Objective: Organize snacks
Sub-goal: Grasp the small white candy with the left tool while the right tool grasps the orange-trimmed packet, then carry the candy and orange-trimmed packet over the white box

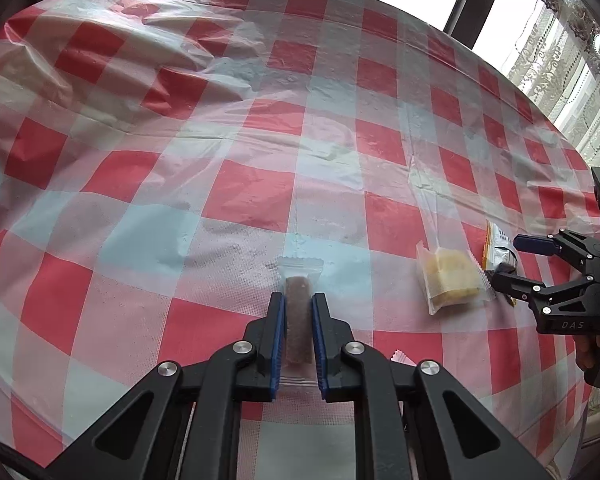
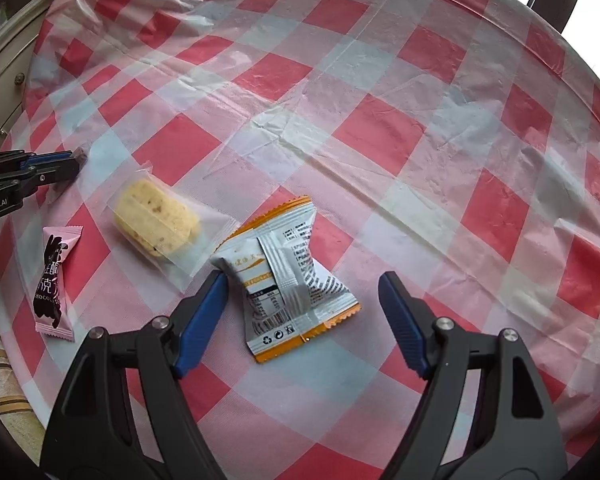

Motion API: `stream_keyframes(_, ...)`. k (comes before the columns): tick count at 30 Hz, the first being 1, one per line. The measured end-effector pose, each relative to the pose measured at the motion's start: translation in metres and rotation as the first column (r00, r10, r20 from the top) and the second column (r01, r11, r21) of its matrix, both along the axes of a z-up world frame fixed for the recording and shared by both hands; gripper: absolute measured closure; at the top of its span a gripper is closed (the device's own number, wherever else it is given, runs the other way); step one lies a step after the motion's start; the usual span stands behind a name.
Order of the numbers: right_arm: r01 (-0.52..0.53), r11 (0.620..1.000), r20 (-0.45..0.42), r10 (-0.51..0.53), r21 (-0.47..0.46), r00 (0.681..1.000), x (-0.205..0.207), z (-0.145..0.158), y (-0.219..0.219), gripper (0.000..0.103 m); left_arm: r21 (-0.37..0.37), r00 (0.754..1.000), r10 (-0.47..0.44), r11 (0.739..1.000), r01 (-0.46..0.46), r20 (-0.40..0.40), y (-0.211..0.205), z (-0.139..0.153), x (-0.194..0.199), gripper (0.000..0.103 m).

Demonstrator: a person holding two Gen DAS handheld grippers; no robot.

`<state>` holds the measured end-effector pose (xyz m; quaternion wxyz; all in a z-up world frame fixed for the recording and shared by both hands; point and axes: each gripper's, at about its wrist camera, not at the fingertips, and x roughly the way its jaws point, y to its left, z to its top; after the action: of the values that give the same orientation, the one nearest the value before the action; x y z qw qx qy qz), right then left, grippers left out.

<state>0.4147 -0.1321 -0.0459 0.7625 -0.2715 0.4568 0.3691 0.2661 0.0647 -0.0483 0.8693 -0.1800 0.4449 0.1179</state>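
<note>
While the left gripper [image 1: 299, 308] is clamped on the brown bar [image 1: 299, 320], nothing looks grouped yet, so I'd say sorting has barely started. Going left to right from the yellow cake packet [image 2: 158, 224]: pink chocolate packet [image 2: 55, 280] to its left, orange-edged packet [image 2: 288, 280] just right, lying loose between the right gripper [image 2: 302, 280]'s spread jaws.

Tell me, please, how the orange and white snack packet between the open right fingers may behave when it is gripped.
The orange and white packet looks pinched and puffy, so it will probably crumple and feel light. Its glossy film may slip on the pads. The right gripper stands open around it; the left fingertip is at its edge.
</note>
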Motion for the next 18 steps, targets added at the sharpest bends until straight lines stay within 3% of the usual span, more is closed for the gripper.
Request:
stream_keyframes(3, 0.020, 0.998, -0.059, -0.016, 0.058, 0.998, 0.007, -0.001, -0.003, 0.035, -0.004, 1.000, 0.009, 1.000, -0.009, 0.002, 0.002, 0.000, -0.001, 0.089)
stream_keyframes(5, 0.031, 0.997, -0.054, -0.027, 0.068, 0.998, 0.006, 0.000, -0.002, 0.049, -0.005, 1.000, 0.010, 1.000, -0.010, 0.003, 0.003, 0.000, -0.002, 0.089)
stream_keyframes(12, 0.130, 0.986, -0.043, -0.126, 0.103, 0.991, -0.004, 0.001, -0.009, 0.057, -0.012, 1.000, 0.013, 1.000, -0.013, 0.005, 0.003, 0.001, -0.004, 0.089)
stream_keyframes(18, 0.272, 0.948, -0.079, -0.262, 0.164, 0.962, -0.026, 0.003, -0.032, 0.059, -0.015, 1.000, 0.012, 1.000, -0.012, 0.016, 0.001, 0.006, -0.009, 0.090)
